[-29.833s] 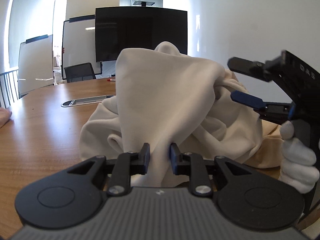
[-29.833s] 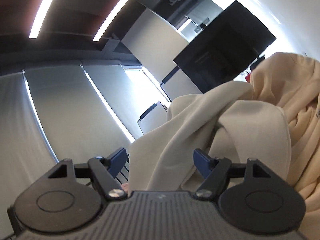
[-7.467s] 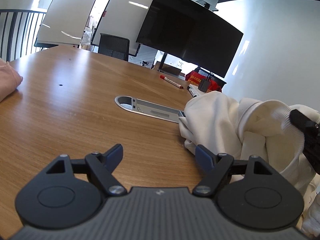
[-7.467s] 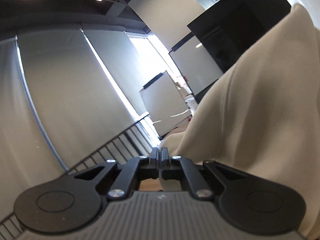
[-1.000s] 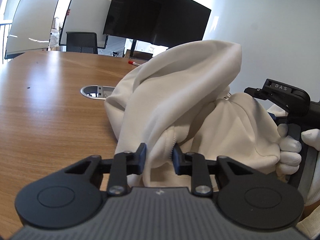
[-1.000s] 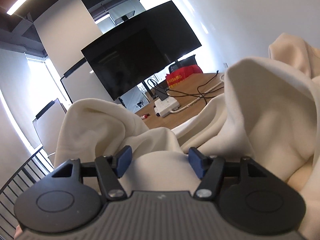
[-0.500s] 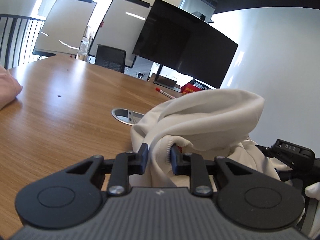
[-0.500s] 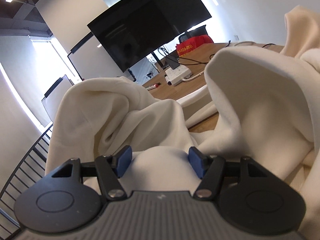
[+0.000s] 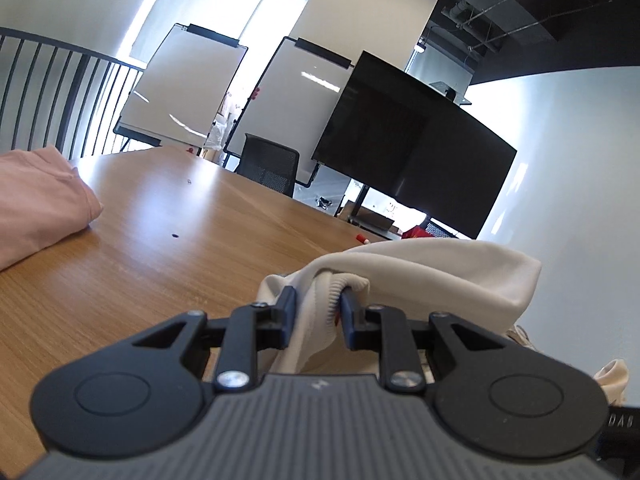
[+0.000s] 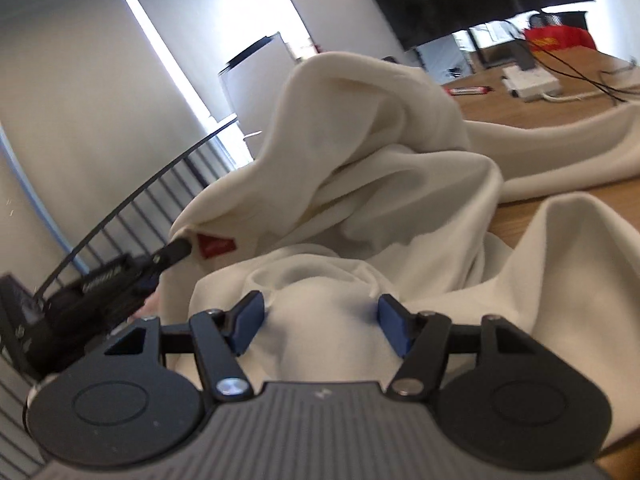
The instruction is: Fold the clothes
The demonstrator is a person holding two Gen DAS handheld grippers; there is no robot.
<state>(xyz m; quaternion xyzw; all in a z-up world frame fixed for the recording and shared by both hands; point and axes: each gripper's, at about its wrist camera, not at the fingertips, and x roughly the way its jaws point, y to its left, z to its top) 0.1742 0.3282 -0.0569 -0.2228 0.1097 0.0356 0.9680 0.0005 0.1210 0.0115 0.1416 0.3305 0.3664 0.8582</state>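
A cream sweatshirt lies bunched on the wooden table. My left gripper is shut on its ribbed hem, which is lifted a little off the table. In the right wrist view the sweatshirt rises in folds, and a red label shows beside the left gripper pinching it there. My right gripper stands open and wide. A soft mound of the cloth bulges between its fingers, and the pads do not visibly clamp it.
A folded pink garment lies at the table's left end. A red marker, a white power strip with cables and a red bag sit at the far end. A black chair, whiteboards, a dark screen and a railing lie beyond.
My left gripper lifted the hem and swung left, bringing the pink garment into view. My right gripper swept across the cloth and turned, so the left gripper now shows at its left.
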